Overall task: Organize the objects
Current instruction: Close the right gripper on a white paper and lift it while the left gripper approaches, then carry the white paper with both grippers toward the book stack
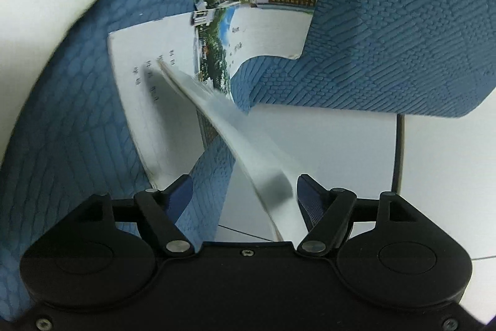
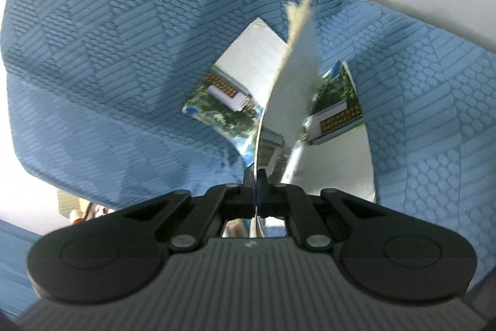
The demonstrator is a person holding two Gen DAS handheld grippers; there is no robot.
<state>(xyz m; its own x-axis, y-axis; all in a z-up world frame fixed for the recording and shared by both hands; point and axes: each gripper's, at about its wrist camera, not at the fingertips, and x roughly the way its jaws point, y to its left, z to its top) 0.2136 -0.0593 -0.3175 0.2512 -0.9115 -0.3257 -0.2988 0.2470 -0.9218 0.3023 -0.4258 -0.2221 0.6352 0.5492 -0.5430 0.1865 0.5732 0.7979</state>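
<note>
1. Blue quilted cloth (image 1: 387,36) spread over a white table (image 1: 449,176).
2. Two photo cards (image 1: 272,17) flat on that cloth, printed with trees and a white building.
3. Third card (image 2: 294,76) edge-on, clamped between the closed right gripper (image 2: 254,179).
4. Left gripper (image 1: 245,191) spread apart; white card edge (image 1: 248,151) between its fingers, contact unclear.

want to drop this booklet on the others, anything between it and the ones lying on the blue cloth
Nothing visible does. The right tool is shut on a thin booklet, held edge-up above two booklets lying on the blue cloth; only open air shows between them.
</note>
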